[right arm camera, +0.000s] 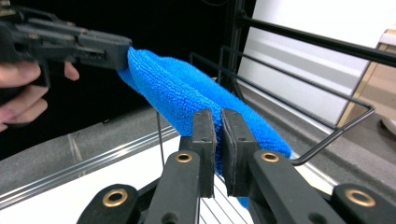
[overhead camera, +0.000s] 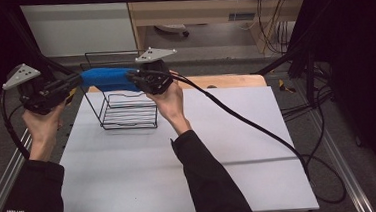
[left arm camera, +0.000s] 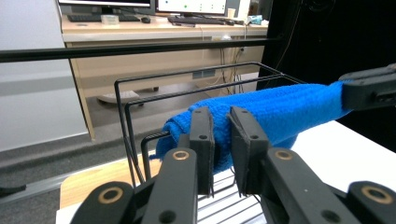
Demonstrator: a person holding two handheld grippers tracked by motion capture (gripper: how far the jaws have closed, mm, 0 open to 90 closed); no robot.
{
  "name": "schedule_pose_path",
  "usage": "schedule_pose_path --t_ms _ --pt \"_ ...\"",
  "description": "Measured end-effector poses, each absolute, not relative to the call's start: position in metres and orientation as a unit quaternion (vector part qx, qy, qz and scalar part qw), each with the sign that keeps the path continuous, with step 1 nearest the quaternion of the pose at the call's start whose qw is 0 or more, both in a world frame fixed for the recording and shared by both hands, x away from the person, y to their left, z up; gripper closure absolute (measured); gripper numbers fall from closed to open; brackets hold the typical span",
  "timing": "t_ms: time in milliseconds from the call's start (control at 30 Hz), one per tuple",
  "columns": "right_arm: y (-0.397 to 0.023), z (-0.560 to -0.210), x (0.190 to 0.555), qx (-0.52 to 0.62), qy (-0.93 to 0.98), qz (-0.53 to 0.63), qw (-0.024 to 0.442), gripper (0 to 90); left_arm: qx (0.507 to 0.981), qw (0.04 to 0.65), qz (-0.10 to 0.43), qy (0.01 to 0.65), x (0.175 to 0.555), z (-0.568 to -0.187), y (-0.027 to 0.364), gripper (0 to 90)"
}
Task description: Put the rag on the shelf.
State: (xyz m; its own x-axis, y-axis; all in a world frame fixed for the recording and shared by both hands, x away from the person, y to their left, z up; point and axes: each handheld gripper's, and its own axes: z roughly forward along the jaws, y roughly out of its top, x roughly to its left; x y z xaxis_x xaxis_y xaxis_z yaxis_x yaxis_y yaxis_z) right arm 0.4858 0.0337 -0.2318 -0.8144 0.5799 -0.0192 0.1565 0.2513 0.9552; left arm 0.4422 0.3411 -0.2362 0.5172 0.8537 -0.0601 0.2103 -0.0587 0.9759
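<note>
High view: blue cloth (overhead camera: pixel 108 79) stretched btwn left gripper (overhead camera: pixel 72 84) & right gripper (overhead camera: pixel 135 79), held above the wire rack (overhead camera: pixel 126 113) on the table (overhead camera: pixel 130 175). Right jaws clenched on its end. Left jaws pinch the other end w/ a small gap.

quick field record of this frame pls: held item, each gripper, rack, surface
held item: blue terry cloth, folded, stretched level between both grippers
left gripper: jaws around the cloth's left end, a little apart in its own view
right gripper: jaws pinched shut on the cloth's right end
rack: black wire rack, upright, under and behind the cloth
contact cloth/rack: cannot tell
surface: white table top
</note>
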Motion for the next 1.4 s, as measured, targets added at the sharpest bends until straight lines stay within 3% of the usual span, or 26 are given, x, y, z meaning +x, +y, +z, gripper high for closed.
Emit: schedule_pose_path --t_ms 300,500,867,1100,1267,1400 --pt "0.036 -0.238 0.484 0.227 0.783 0.546 0.194 83.9 0.661 0.569 0.282 0.4 0.442 -0.216 0.337 75.5" --pt "0.037 -0.24 0.483 0.222 0.788 0.541 0.193 81.9 0.693 0.533 0.245 0.418 0.454 -0.231 0.328 83.8" --pt "0.035 -0.244 0.484 0.23 0.789 0.547 0.159 67.3 0.722 0.494 0.238 0.422 0.462 -0.258 0.324 87.9" --pt "0.032 -0.258 0.49 0.272 0.79 0.529 0.15 87.8 0.728 0.486 0.24 0.421 0.466 -0.265 0.321 88.2" --pt "0.029 -0.267 0.495 0.288 0.786 0.526 0.15 88.4 0.724 0.49 0.237 0.424 0.468 -0.269 0.321 88.0" --pt "0.026 -0.266 0.492 0.281 0.783 0.533 0.153 83.6 0.725 0.491 0.238 0.42 0.465 -0.269 0.321 87.6"
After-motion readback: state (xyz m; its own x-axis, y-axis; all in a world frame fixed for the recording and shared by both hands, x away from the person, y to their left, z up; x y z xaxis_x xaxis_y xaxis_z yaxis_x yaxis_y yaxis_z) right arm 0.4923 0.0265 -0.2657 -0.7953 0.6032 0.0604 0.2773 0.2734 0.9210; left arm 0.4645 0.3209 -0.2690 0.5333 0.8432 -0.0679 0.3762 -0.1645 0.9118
